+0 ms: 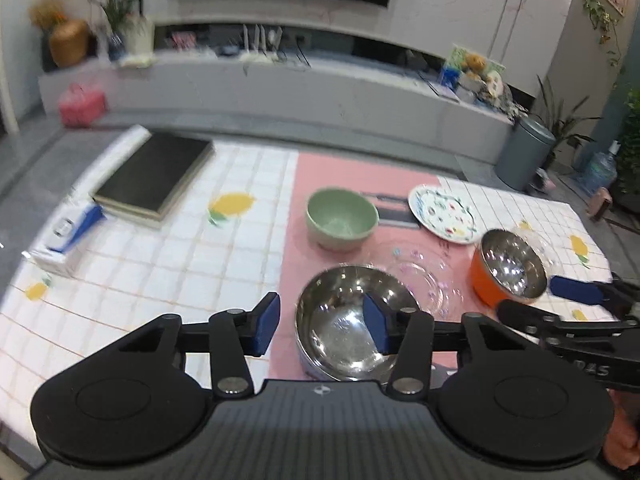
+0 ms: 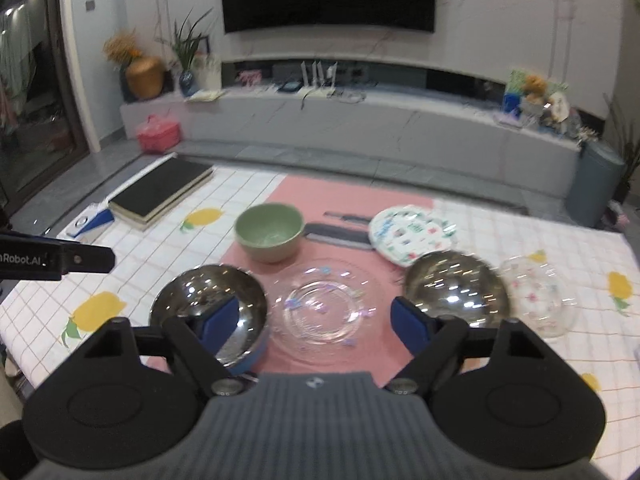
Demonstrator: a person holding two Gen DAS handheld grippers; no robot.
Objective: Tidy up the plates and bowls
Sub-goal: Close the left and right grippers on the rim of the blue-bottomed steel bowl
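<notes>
two jaws gaping | left gripper (image 1: 322, 324) straddles steel bowl (image 1: 344, 324) rim

Steel bowls: two – blue-sided steel bowl (image 2: 208, 312), orange-sided steel bowl (image 1: 510, 266).
Green bowl (image 2: 269, 236): one.
Clear glass bowl (image 2: 540, 300) with small flower print: one.
Clear glass plate (image 2: 320, 306): one.
White patterned plate (image 2: 410, 234): one.
Bowls in all: four – plates: two.
Pink mat (image 2: 340, 196): one.
Black-covered books (image 2: 160, 194), stacked: appear two.
Blue-and-white box (image 1: 66, 236): one.
Lemon prints on checked tablecloth (image 2: 120, 276): several, full count cannot tell.
</notes>
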